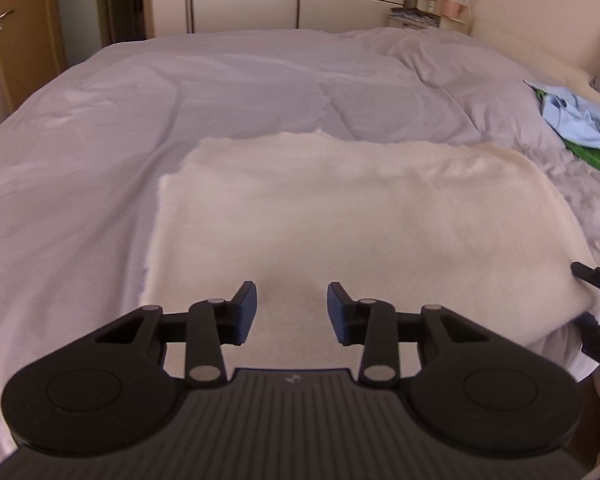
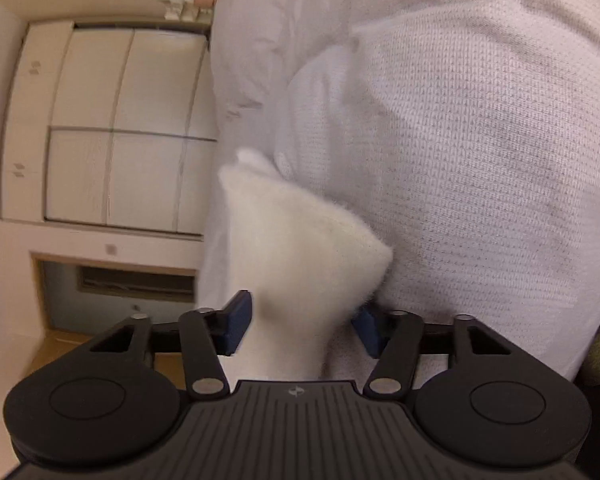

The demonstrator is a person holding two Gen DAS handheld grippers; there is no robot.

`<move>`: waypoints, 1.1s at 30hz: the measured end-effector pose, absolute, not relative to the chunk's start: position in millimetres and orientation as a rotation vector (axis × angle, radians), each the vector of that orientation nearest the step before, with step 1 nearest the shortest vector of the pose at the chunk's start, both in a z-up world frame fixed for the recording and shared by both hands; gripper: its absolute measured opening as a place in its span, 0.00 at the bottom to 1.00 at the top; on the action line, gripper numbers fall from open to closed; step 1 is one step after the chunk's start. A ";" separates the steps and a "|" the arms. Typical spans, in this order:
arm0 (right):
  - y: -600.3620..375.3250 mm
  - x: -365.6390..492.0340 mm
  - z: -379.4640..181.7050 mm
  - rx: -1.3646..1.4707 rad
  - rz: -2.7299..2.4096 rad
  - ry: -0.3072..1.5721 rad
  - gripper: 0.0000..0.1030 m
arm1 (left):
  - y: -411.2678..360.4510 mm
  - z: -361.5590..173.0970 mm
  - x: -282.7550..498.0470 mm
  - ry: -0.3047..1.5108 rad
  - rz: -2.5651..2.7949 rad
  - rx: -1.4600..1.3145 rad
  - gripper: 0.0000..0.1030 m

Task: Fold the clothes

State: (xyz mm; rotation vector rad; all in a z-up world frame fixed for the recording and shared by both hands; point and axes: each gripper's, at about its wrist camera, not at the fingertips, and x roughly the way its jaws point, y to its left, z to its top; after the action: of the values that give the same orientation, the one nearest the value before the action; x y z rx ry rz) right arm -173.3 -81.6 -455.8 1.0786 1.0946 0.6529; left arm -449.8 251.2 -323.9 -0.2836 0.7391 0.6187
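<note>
A fluffy cream garment (image 1: pixel 340 216) lies spread flat on my bed's near edge; its near right corner (image 2: pixel 300 264) sits between my right fingers.

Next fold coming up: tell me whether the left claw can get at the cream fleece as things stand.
Probably yes. The left claw hangs open just above the cream fleece, with nothing between its blue pads and the fabric.

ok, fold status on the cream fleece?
Done: cream fleece lies flat on the bed, apparently already doubled. In hand: right gripper straddles its corner, jaws not yet closed; left gripper open above it. Left: the next fold, plus the blue and green clothes.
</note>
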 end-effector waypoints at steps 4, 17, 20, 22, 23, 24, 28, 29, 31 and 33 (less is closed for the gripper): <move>-60.2 -182.3 -421.3 0.850 0.646 1.034 0.24 | 256.8 -343.3 -437.6 0.786 0.591 -0.257 0.35; 60.4 -278.3 -275.0 -0.118 0.810 0.462 0.10 | 307.4 -314.3 -506.0 0.632 0.491 -0.554 0.31; 103.9 -336.1 -265.7 -0.330 0.988 0.296 0.10 | 326.2 -306.1 -535.8 0.572 0.489 -0.634 0.30; 128.2 -375.6 -271.5 -0.453 1.111 0.218 0.10 | 331.3 -303.3 -548.1 0.558 0.497 -0.643 0.30; 138.0 -391.1 -280.7 -0.504 1.163 0.202 0.10 | 333.8 -301.9 -554.3 0.551 0.501 -0.648 0.30; 147.6 -404.2 -293.7 -0.565 1.206 0.200 0.10 | 335.9 -301.2 -559.8 0.544 0.500 -0.657 0.30; 175.0 -441.0 -353.8 -0.822 1.312 0.252 0.24 | 336.6 -312.6 -567.4 0.531 0.453 -0.761 0.30; 173.6 -446.3 -360.2 -0.847 1.321 0.235 0.41 | 336.5 -316.0 -568.1 0.529 0.444 -0.785 0.30; 165.4 -449.2 -361.1 -0.837 1.350 0.219 0.55 | 337.3 -322.6 -568.1 0.520 0.412 -0.844 0.31; 154.9 -436.9 -348.8 -0.741 1.400 0.292 0.56 | 337.6 -325.6 -565.1 0.507 0.383 -0.886 0.31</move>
State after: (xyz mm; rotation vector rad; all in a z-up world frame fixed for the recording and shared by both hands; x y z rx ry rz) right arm -436.9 154.9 -348.8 -0.7412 0.2918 1.3997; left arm -565.1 337.6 -325.6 -0.8864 0.5073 0.3833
